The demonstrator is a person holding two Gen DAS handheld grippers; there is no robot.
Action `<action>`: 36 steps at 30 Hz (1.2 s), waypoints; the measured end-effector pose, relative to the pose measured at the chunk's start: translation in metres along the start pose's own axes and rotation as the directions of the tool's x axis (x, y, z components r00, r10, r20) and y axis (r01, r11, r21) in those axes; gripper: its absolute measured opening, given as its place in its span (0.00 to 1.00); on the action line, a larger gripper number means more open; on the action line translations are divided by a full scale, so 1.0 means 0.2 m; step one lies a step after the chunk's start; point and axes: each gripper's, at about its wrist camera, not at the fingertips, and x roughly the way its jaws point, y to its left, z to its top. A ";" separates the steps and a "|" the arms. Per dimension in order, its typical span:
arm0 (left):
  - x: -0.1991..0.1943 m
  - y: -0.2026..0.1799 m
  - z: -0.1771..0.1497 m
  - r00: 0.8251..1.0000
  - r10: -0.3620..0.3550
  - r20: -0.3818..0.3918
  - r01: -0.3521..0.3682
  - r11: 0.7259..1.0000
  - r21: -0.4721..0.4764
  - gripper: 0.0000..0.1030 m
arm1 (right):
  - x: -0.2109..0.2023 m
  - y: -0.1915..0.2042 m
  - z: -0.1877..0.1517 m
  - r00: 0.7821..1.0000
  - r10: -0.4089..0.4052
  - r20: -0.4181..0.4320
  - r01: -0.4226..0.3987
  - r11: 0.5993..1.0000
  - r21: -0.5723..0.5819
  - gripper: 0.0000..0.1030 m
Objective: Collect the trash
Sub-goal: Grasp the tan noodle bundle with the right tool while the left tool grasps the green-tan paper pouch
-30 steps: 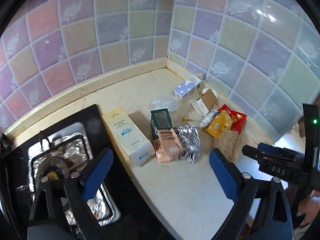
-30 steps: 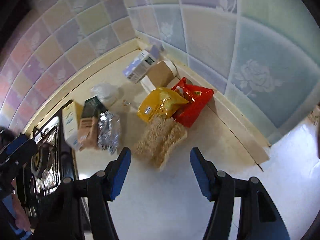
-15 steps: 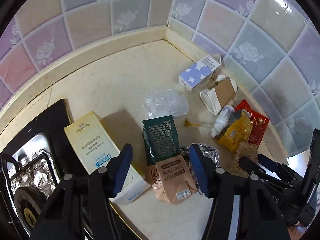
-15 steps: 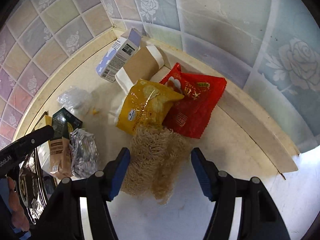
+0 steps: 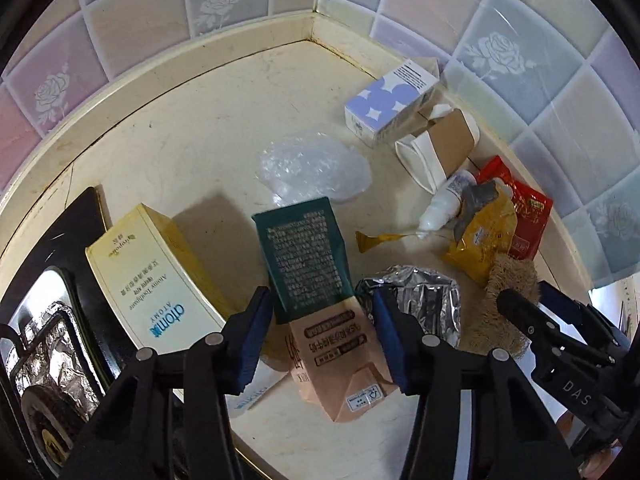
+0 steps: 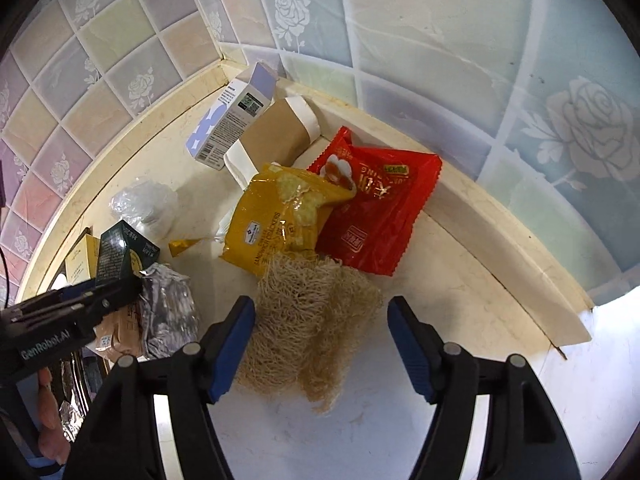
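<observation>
A flattened milk carton, green at the far end and pink at the near end, lies on the cream counter. My left gripper straddles it. Its jaws are closing, and both blue pads touch the carton's sides. A tan loofah scrubber lies between the blue pads of my right gripper, whose jaws are opening and stand clear of it. A yellow cracker bag and a red snack bag lie just beyond the loofah. Crumpled foil sits right of the carton.
A yellow toothpaste box rests on the edge of a black stove at the left. Toward the tiled corner lie a clear plastic wrap, a blue-and-white box, a paper cup and a small white bottle.
My left gripper dropped from over the stove toward the carton, and its jaws narrowed around it. My right gripper came down closer over the loofah, and its jaws widened.
</observation>
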 end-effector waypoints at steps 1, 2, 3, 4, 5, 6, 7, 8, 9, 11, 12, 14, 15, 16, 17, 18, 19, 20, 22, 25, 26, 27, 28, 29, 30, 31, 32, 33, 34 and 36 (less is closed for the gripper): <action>0.01 0.00 -0.01 1.000 -0.011 -0.003 0.011 1.000 -0.005 0.44 | 0.00 -0.01 -0.01 1.000 0.003 -0.007 -0.003 1.000 0.005 0.70; 0.01 0.00 -0.02 1.000 -0.027 0.000 0.027 1.000 -0.013 0.43 | 0.01 -0.02 -0.01 1.000 0.005 -0.015 -0.005 1.000 0.009 0.71; 0.01 0.01 -0.02 0.999 -0.036 -0.002 0.036 0.999 -0.018 0.40 | 0.03 -0.02 -0.02 1.000 0.007 -0.024 -0.006 1.000 0.013 0.71; 0.01 0.01 -0.02 0.999 -0.051 -0.002 0.051 0.998 -0.026 0.37 | 0.03 -0.03 -0.02 1.000 0.013 -0.028 -0.012 1.000 0.019 0.72; 0.01 0.01 -0.03 0.998 -0.062 0.001 0.062 0.998 -0.029 0.37 | 0.04 -0.03 -0.02 0.999 0.017 -0.033 -0.016 1.000 0.024 0.72; 0.01 0.02 -0.03 0.998 -0.067 0.001 0.067 0.997 -0.032 0.36 | 0.06 -0.03 -0.03 0.999 0.017 -0.043 -0.016 0.999 0.027 0.72; 0.00 0.02 -0.04 0.997 -0.073 0.003 0.073 0.997 -0.033 0.34 | 0.06 -0.03 -0.03 0.998 0.022 -0.051 -0.020 0.999 0.029 0.72; 0.00 0.01 -0.04 0.997 -0.079 0.007 0.079 0.996 -0.032 0.33 | 0.07 -0.03 -0.03 0.998 0.025 -0.050 -0.024 0.999 0.030 0.72; 0.00 0.01 -0.05 0.996 -0.090 0.016 0.090 0.995 -0.031 0.32 | 0.07 -0.02 -0.03 0.999 0.024 -0.048 -0.023 0.999 0.024 0.72; -0.01 0.01 -0.06 0.995 -0.099 0.030 0.100 0.994 -0.032 0.32 | 0.07 0.00 -0.04 0.998 0.033 -0.055 -0.032 0.999 0.019 0.71; -0.02 0.01 -0.07 0.994 -0.106 0.038 0.108 0.994 -0.035 0.32 | 0.07 0.00 -0.04 0.998 0.038 -0.054 -0.037 0.999 0.016 0.59; -0.06 0.01 -0.09 0.992 -0.116 0.050 0.118 0.992 -0.036 0.32 | 0.06 0.01 -0.06 0.997 0.055 -0.059 -0.055 0.998 0.014 0.40; -0.08 0.01 -0.10 0.991 -0.118 0.059 0.120 0.992 -0.035 0.31 | 0.05 0.01 -0.06 0.996 0.065 -0.059 -0.065 0.998 0.014 0.37; -0.10 0.00 -0.11 0.990 -0.120 0.068 0.122 0.992 -0.035 0.31 | 0.04 0.01 -0.07 0.996 0.072 -0.053 -0.072 0.997 0.013 0.36; -0.12 0.00 -0.12 0.989 -0.124 0.076 0.127 0.991 -0.035 0.31 | 0.02 0.01 -0.07 0.996 0.075 -0.044 -0.075 0.997 0.009 0.36; -0.14 0.00 -0.13 0.988 -0.125 0.085 0.129 0.991 -0.035 0.31 | 0.00 0.02 -0.08 0.996 0.078 -0.033 -0.078 0.997 0.003 0.35; -0.17 0.00 -0.14 0.987 -0.125 0.097 0.128 0.991 -0.034 0.31 | -0.02 0.02 -0.08 0.996 0.083 -0.026 -0.083 0.997 -0.001 0.35; -0.19 -0.01 -0.15 0.987 -0.124 0.106 0.128 0.991 -0.034 0.31 | -0.05 0.02 -0.09 0.996 0.090 -0.017 -0.090 0.996 -0.007 0.35; -0.26 -0.02 -0.18 0.983 -0.129 0.130 0.135 0.990 -0.038 0.31 | -0.10 0.03 -0.10 0.995 0.101 0.004 -0.101 0.995 -0.021 0.35; -0.36 -0.03 -0.23 0.978 -0.134 0.157 0.143 0.989 -0.049 0.31 | -0.19 0.03 -0.13 0.993 0.119 0.025 -0.117 0.992 -0.046 0.35; -0.39 -0.04 -0.25 0.977 -0.136 0.166 0.147 0.988 -0.051 0.31 | -0.22 0.02 -0.15 0.991 0.131 0.028 -0.130 0.990 -0.052 0.35; -0.42 -0.05 -0.28 0.974 -0.139 0.176 0.151 0.987 -0.053 0.31 | -0.25 0.02 -0.16 0.989 0.143 0.030 -0.141 0.988 -0.059 0.35; -0.47 -0.07 -0.32 0.972 -0.143 0.189 0.155 0.986 -0.054 0.31 | -0.28 0.01 -0.18 0.988 0.153 0.034 -0.151 0.986 -0.066 0.35; -0.49 -0.08 -0.34 0.970 -0.145 0.195 0.158 0.986 -0.053 0.31 | -0.31 0.00 -0.20 0.986 0.165 0.039 -0.162 0.984 -0.077 0.35; -0.52 -0.10 -0.38 0.968 -0.147 0.205 0.161 0.986 -0.053 0.31 | -0.35 -0.01 -0.22 0.984 0.175 0.045 -0.171 0.981 -0.089 0.35; -0.55 -0.12 -0.42 0.965 -0.150 0.216 0.164 0.985 -0.053 0.31 | -0.38 -0.01 -0.24 0.981 0.184 0.053 -0.179 0.979 -0.099 0.35; -0.58 -0.14 -0.45 0.963 -0.151 0.223 0.166 0.985 -0.054 0.31 | -0.41 -0.03 -0.27 0.980 0.193 0.059 -0.186 0.977 -0.107 0.35; -0.61 -0.17 -0.49 0.961 -0.151 0.232 0.168 0.984 -0.055 0.31 | -0.45 -0.03 -0.29 0.977 0.205 0.064 -0.196 0.973 -0.118 0.34; -0.64 -0.20 -0.54 0.958 -0.152 0.241 0.170 0.984 -0.056 0.31 | -0.48 -0.04 -0.31 0.974 0.215 0.068 -0.205 0.970 -0.130 0.34; -0.69 -0.25 -0.62 0.955 -0.149 0.256 0.169 0.984 -0.058 0.31 | -0.54 -0.06 -0.37 0.968 0.239 0.073 -0.226 0.962 -0.153 0.34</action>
